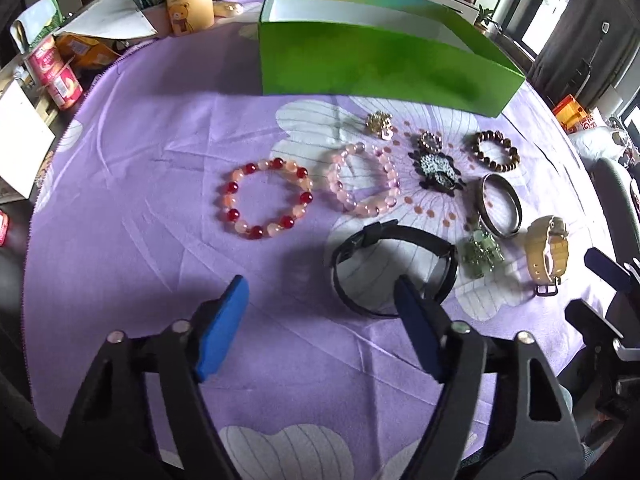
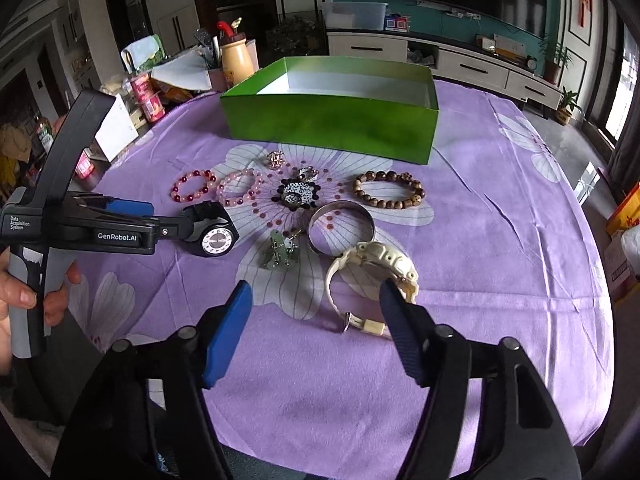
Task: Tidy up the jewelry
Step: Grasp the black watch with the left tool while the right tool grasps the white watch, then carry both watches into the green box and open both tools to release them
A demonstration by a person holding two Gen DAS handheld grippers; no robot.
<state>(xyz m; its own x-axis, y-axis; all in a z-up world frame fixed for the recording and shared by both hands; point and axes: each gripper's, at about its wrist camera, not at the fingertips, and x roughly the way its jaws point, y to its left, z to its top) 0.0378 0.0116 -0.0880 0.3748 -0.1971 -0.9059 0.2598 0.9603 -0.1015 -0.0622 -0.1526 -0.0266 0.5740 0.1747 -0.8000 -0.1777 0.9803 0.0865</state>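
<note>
Left gripper (image 1: 320, 300) gapes near the black strap wristwatch (image 1: 394, 270); right gripper (image 2: 316, 300), jaws apart, near the cream plastic wristwatch (image 2: 370, 276).

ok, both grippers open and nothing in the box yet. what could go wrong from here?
1. The left gripper is open, its right finger overlapping the black watch; closing there might catch only the strap and let the watch swing.
2. The cream watch lies against the metal bangle, with the green charm close by; the right gripper could nudge them.
3. The green box has tall walls; a low carry might clip its rim.
</note>
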